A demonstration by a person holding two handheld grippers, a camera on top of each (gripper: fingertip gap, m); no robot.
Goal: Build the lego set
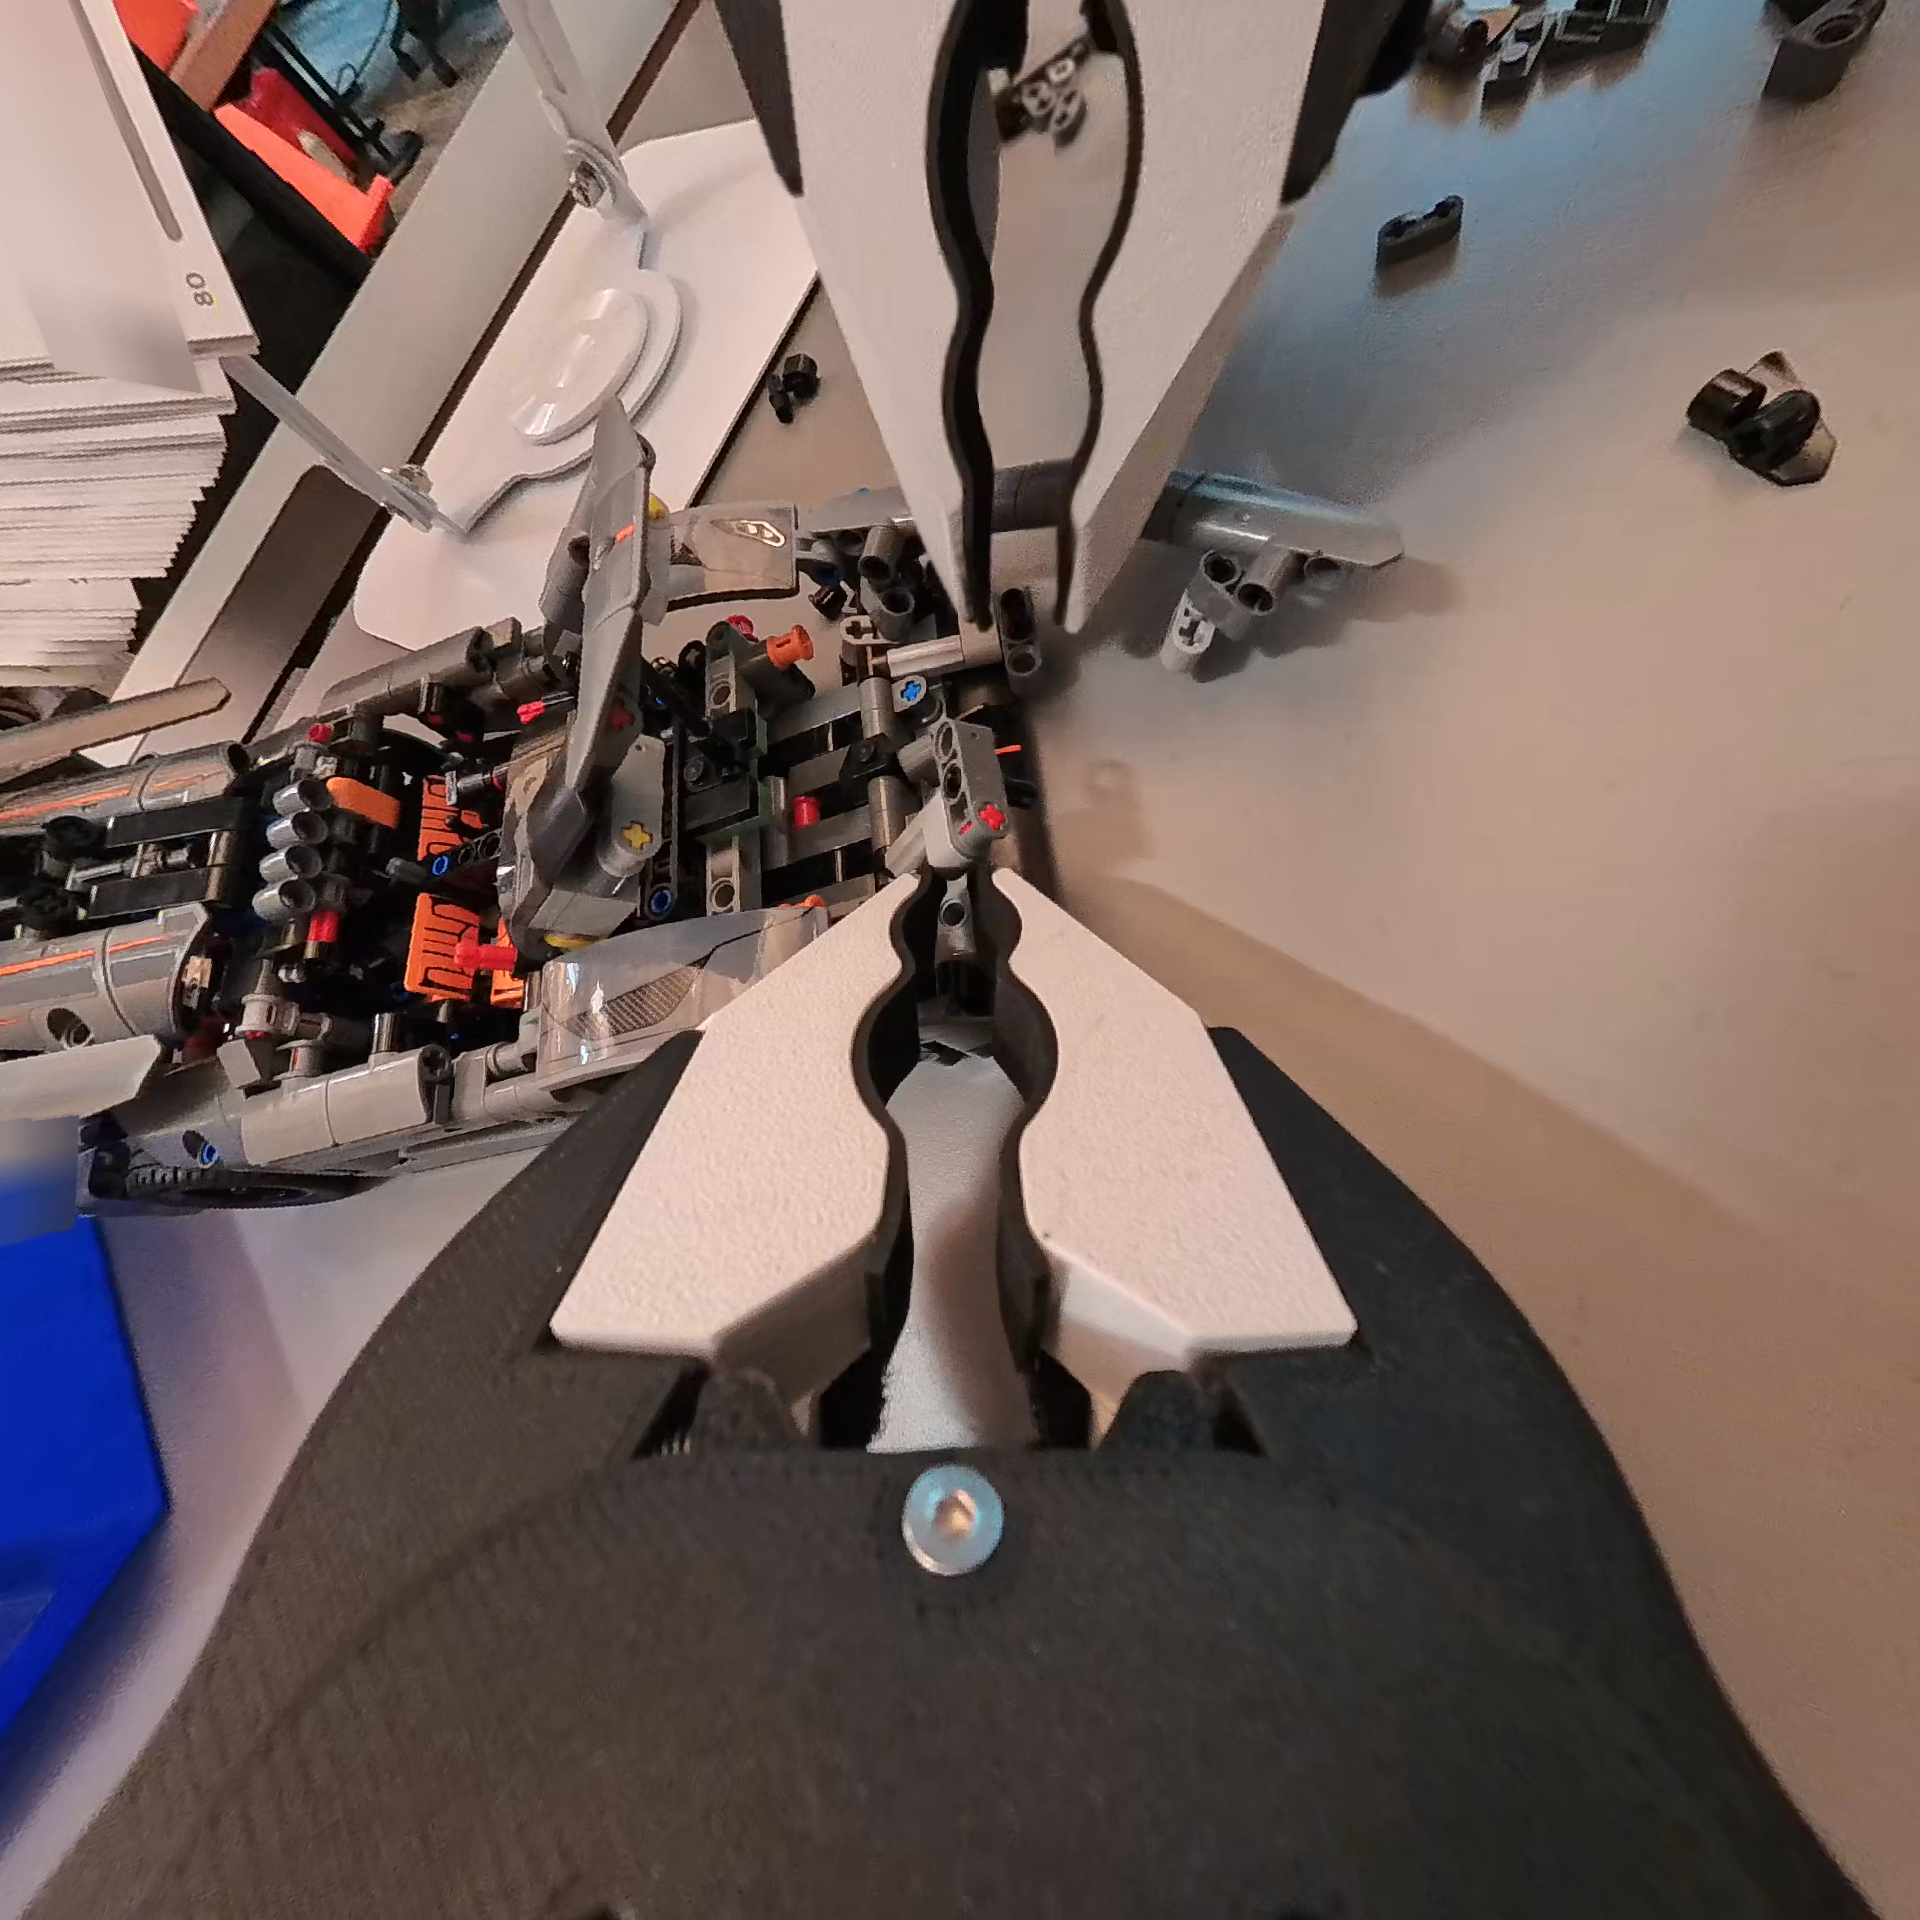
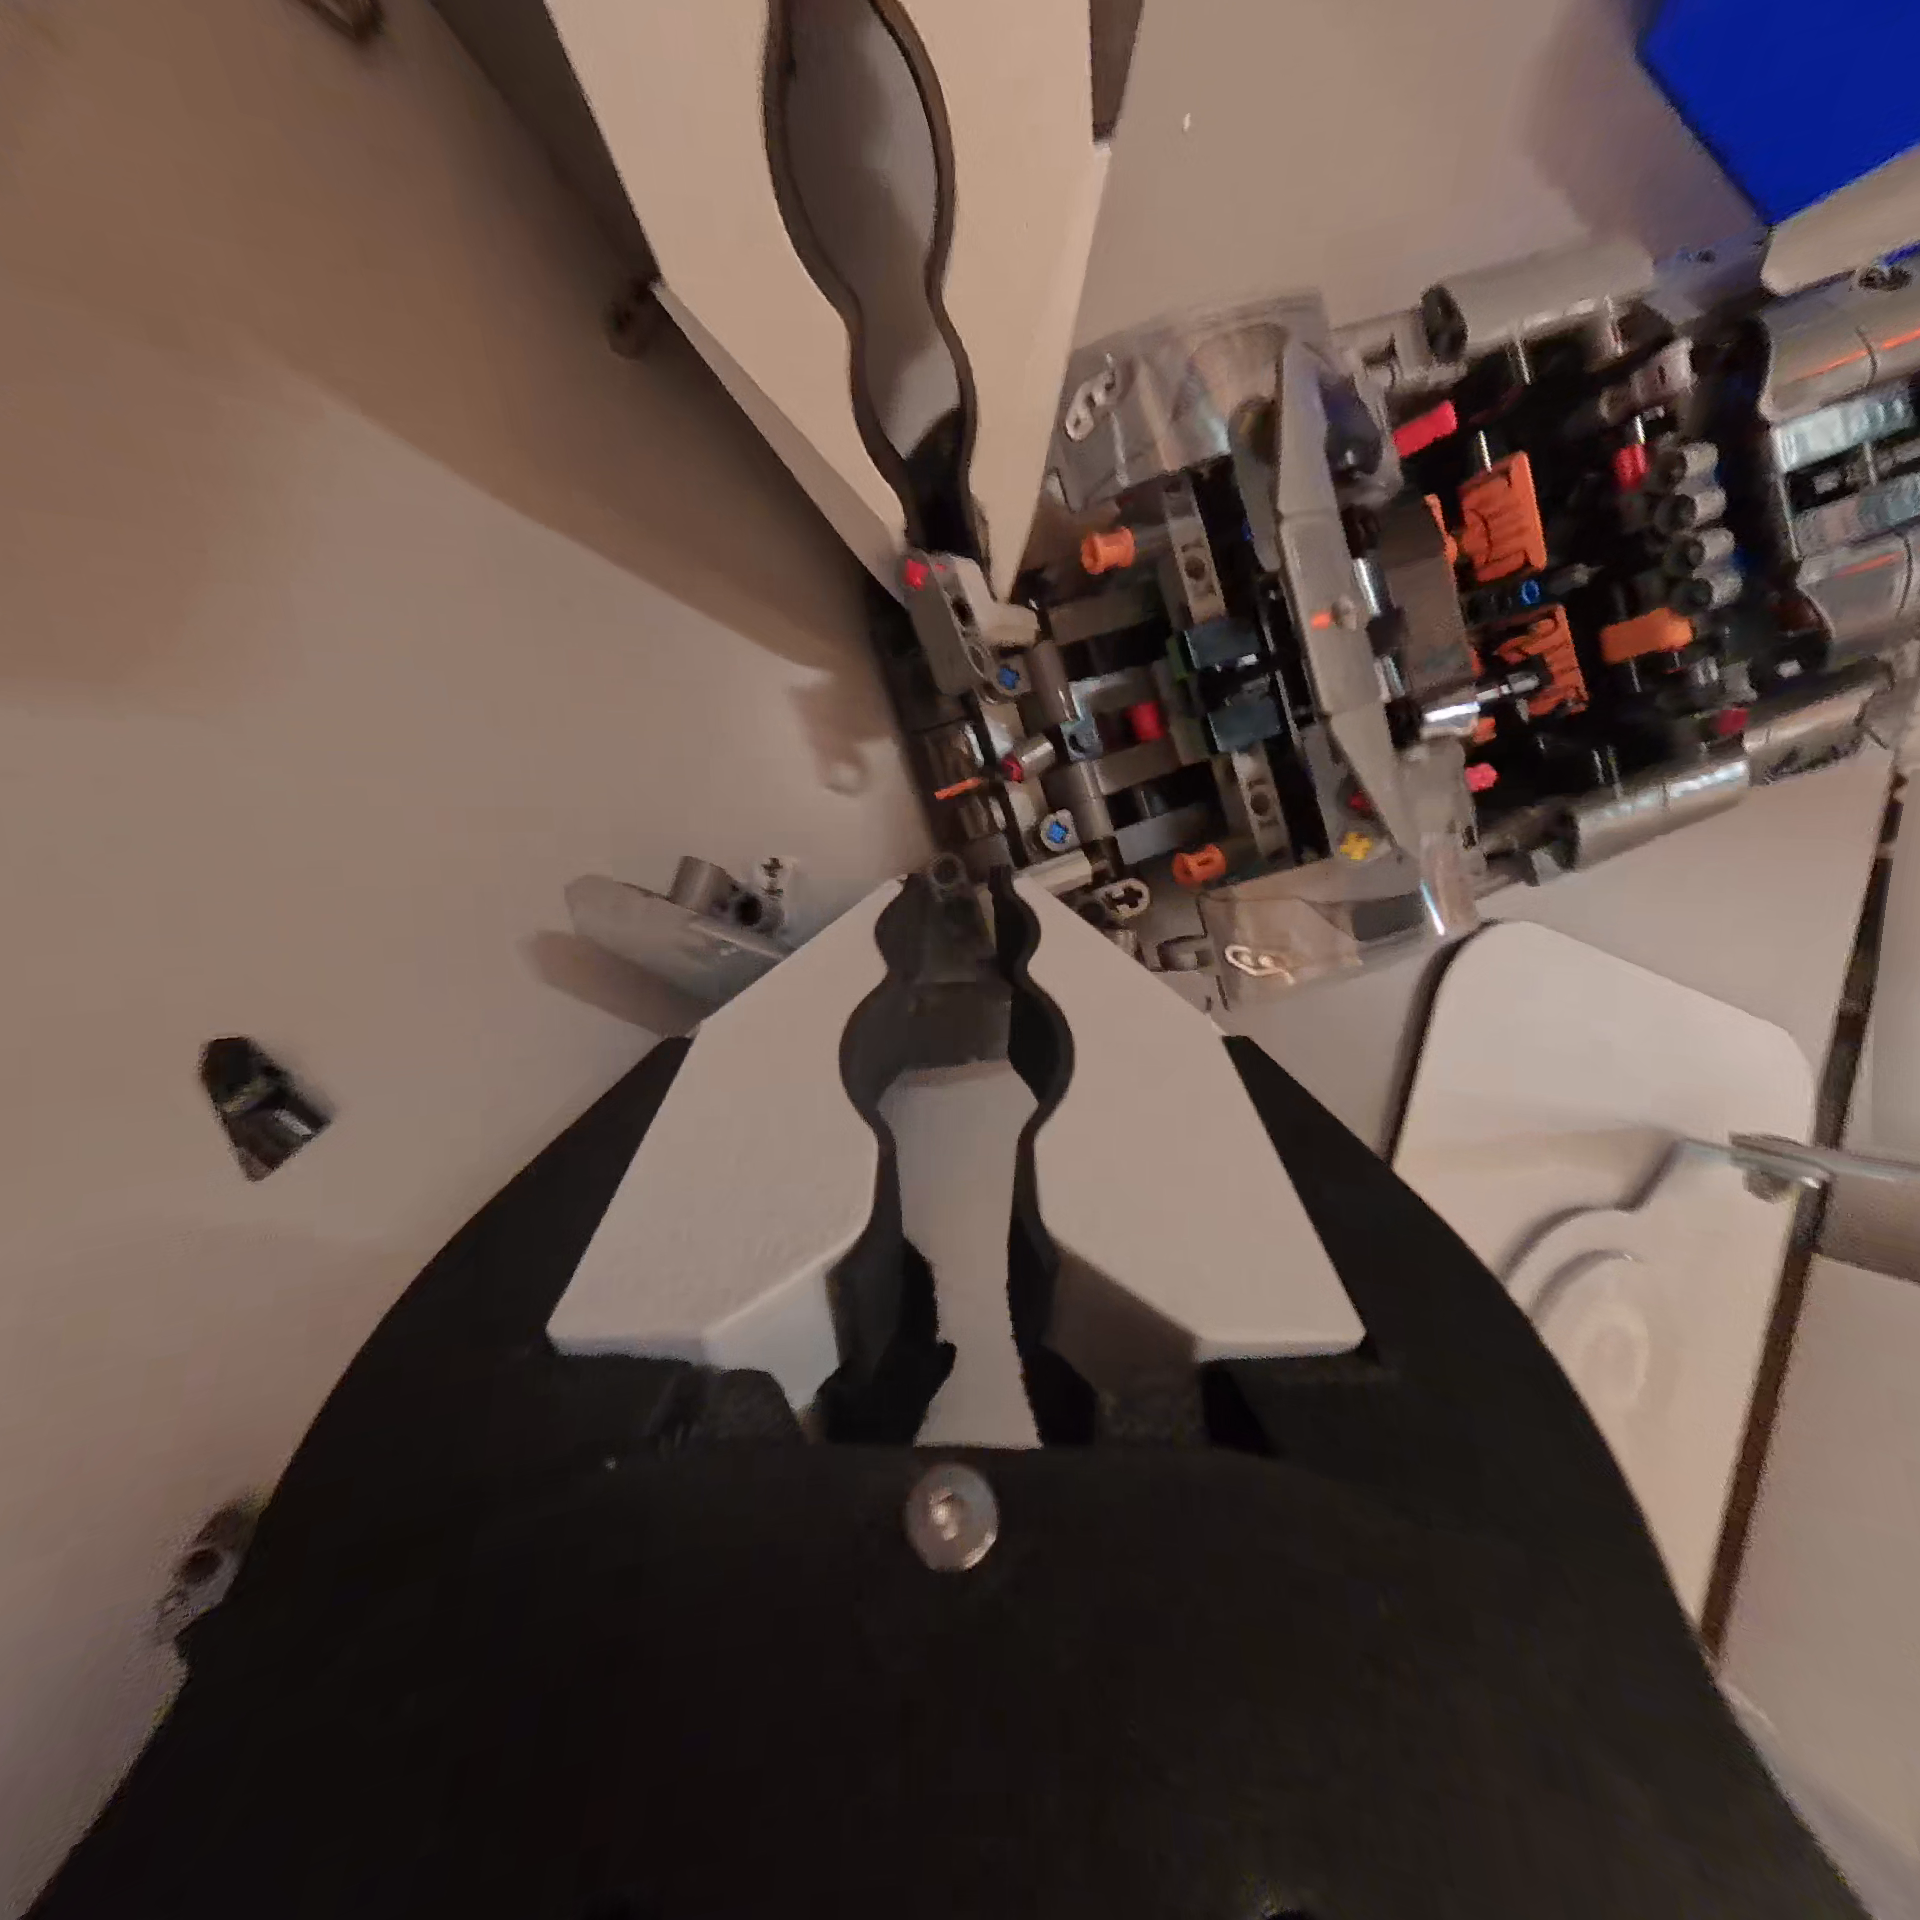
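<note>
My left gripper (image 1: 954, 883) pinches the model car's (image 1: 436, 831) nose frame; right gripper (image 2: 961, 883) closed on a dark connector (image 2: 951, 935) — stiff, light, snap-fit; hold beams, not panels.

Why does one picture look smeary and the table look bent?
Right wrist view: motion blur smears the grey, black and orange lego car model and the blue corner patch. Left wrist view: sharper, with crisp studs on the car, but the wide-angle lens curves the pale tabletop, and the left gripper casts a soft shadow beside it.
</note>
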